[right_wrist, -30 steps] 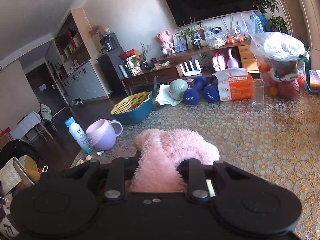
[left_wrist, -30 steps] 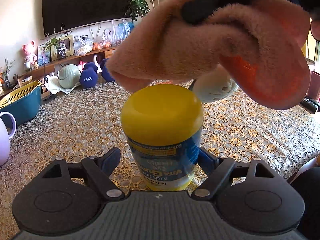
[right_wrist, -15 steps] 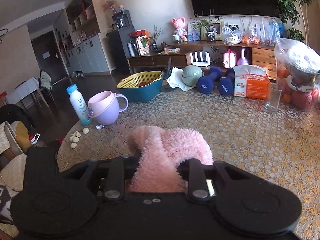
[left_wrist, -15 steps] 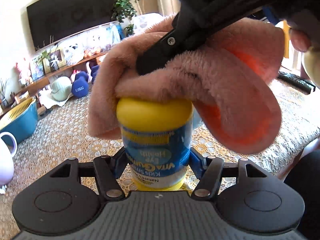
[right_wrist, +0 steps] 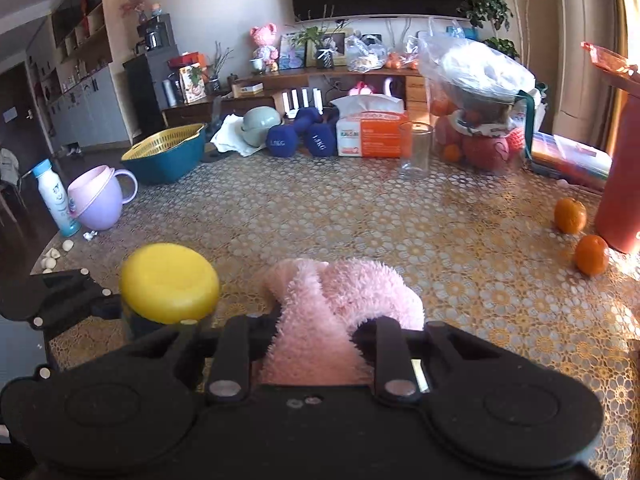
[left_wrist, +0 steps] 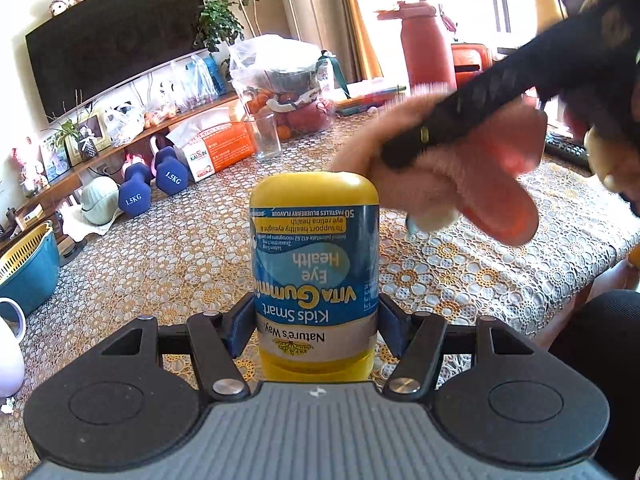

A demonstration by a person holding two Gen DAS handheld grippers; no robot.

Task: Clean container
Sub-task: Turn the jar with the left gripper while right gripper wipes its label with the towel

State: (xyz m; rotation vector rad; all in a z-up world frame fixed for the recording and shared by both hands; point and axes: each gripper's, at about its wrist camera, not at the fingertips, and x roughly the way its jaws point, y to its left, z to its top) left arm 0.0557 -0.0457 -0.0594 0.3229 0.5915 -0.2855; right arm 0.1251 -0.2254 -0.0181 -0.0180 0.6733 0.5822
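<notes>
My left claw (left_wrist: 316, 320) squeezes the upside-down bottle (left_wrist: 315, 276), while my right claw (right_wrist: 320, 320) pinches the pink cloth (right_wrist: 340, 312) just right of it.

The left gripper (left_wrist: 316, 320) clamps the inverted vitamin bottle (left_wrist: 315, 276) at its label. The right gripper (left_wrist: 394, 156) presses the pink cloth (left_wrist: 476, 184) against the bottle's upper right edge.

lace-covered table (right_wrist: 360, 220): glass (right_wrist: 415, 148), dumbbells (right_wrist: 300, 136), two oranges (right_wrist: 570, 216).
</notes>
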